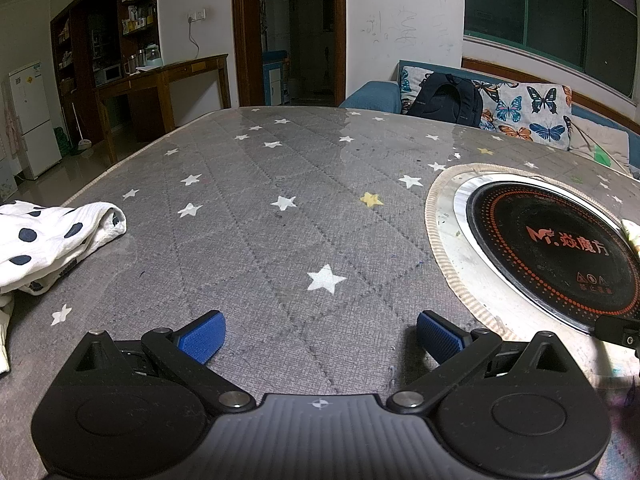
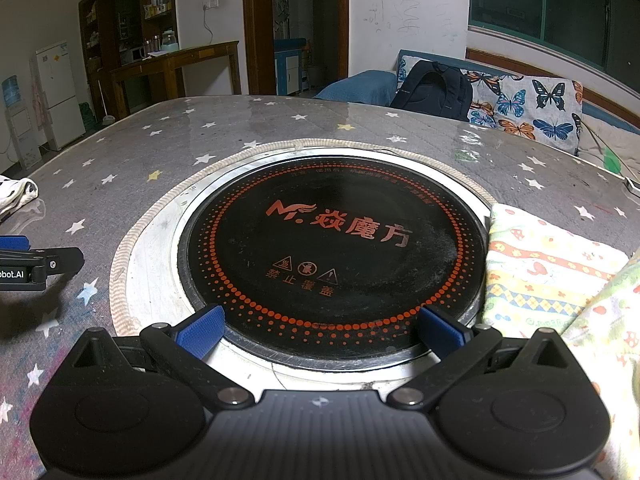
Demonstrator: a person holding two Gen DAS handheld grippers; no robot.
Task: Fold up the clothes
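A white garment with dark blue dots (image 1: 48,240) lies crumpled at the table's left edge; it also shows far left in the right wrist view (image 2: 18,194). A folded pastel patterned cloth (image 2: 548,268) lies to the right of the round cooktop. My left gripper (image 1: 320,334) is open and empty over the grey star-print table cover (image 1: 280,240), right of the dotted garment. My right gripper (image 2: 320,330) is open and empty over the near rim of the cooktop, left of the patterned cloth. The left gripper's side (image 2: 36,266) shows in the right wrist view.
A black round induction cooktop (image 2: 332,248) with orange lettering is set into the table, also showing in the left wrist view (image 1: 556,248). Beyond the table stand a sofa with butterfly cushions (image 1: 528,112), a black backpack (image 1: 446,98), a wooden counter and a fridge (image 1: 30,120).
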